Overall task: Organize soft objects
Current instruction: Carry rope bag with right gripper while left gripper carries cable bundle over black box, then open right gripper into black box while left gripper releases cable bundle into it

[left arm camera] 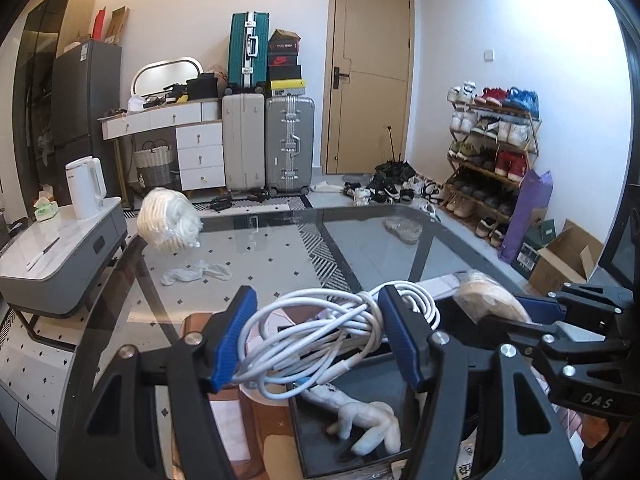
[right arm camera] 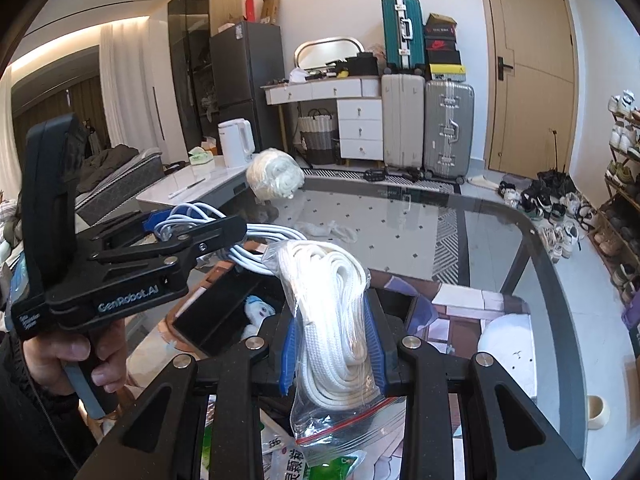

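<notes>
My left gripper (left arm camera: 316, 340) is shut on a coiled white cable (left arm camera: 320, 328) and holds it above a black box (left arm camera: 360, 440) under the glass table; a white plush toy (left arm camera: 368, 424) lies in that box. The cable (right arm camera: 256, 248) and left gripper (right arm camera: 184, 224) also show in the right wrist view. My right gripper (right arm camera: 332, 344) is shut on a clear zip bag of white rope (right arm camera: 336, 320). A second white rope bundle (left arm camera: 168, 220) and a white sock (left arm camera: 196, 274) lie on the glass table top (left arm camera: 280, 248).
A grey side table (left arm camera: 60, 256) with a white kettle (left arm camera: 86, 188) stands at left. Suitcases (left arm camera: 288, 144), a white dresser, a door and a shoe rack (left arm camera: 492, 160) line the far wall. A cardboard box (left arm camera: 568, 256) sits at right.
</notes>
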The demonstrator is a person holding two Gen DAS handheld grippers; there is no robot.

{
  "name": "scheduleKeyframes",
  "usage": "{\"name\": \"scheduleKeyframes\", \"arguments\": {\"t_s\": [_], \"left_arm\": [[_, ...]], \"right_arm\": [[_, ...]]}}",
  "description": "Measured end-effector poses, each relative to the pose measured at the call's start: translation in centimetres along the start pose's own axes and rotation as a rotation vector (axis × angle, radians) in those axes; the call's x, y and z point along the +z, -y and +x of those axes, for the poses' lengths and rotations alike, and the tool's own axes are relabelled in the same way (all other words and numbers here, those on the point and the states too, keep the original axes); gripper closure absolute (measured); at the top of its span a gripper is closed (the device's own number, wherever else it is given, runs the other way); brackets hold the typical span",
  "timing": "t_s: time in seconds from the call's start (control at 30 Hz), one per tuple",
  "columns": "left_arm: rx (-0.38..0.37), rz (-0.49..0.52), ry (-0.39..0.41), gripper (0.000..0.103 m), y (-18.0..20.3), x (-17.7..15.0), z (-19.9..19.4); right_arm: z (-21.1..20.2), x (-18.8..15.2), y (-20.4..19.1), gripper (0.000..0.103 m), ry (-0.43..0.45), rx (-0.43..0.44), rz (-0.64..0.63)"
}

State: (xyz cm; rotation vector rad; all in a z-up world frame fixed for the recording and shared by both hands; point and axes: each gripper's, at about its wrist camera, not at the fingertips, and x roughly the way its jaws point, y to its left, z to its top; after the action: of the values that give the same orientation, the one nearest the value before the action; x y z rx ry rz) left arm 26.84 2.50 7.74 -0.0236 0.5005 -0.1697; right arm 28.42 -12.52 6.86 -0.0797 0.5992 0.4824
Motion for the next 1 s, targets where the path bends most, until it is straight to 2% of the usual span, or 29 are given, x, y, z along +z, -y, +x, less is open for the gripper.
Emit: {"name": "scheduleKeyframes", "arguments": {"t_s": [0.2, 0.37, 0.77, 0.8, 0.83, 0.87, 0.9, 0.93, 1.0], "left_arm": [[0.038, 0.032, -0.018, 0.04, 0.6, -0.7, 1.3], [0.068, 0.055, 0.004, 0.04, 1.4, -0.9, 1.4], [0.044, 0.031, -0.038, 0.04, 0.7, -1.2, 2.7], [0.042, 0.028, -0.04, 0.04, 0.6, -1.2, 2.9], [0.039, 0.026, -0.044, 0.04, 0.6, -1.2, 2.9], [0.037, 0.022, -0.044, 0.039, 0.6, -1.2, 2.9], [0.032, 0.018, -0.042, 0.039, 0.5, -1.1, 2.8], [0.025, 0.015, -0.044, 0.033, 0.6, -1.0, 2.7], [0.031, 0.015, -0.039, 0.022, 0.7, -0.9, 2.4]], "right_arm": [[2.1, -0.6, 0.3, 0.074, -0.028, -0.005, 0.013], [2.7, -0.6, 0.3, 0.074, -0.028, -0.011, 0.01], [4.1, -0.5, 0.4, 0.073, -0.041, -0.04, -0.014], [4.2, -0.6, 0.4, 0.071, -0.043, -0.038, -0.018], [4.1, -0.6, 0.3, 0.065, -0.038, -0.036, -0.026], [4.1, -0.6, 0.1, 0.055, -0.038, -0.042, -0.034], [4.0, -0.6, -0.2, 0.05, -0.034, -0.045, -0.055], [3.8, -0.6, -0.3, 0.046, -0.026, -0.048, -0.067], [3.2, -0.6, -0.5, 0.044, -0.012, -0.058, -0.084]]}}
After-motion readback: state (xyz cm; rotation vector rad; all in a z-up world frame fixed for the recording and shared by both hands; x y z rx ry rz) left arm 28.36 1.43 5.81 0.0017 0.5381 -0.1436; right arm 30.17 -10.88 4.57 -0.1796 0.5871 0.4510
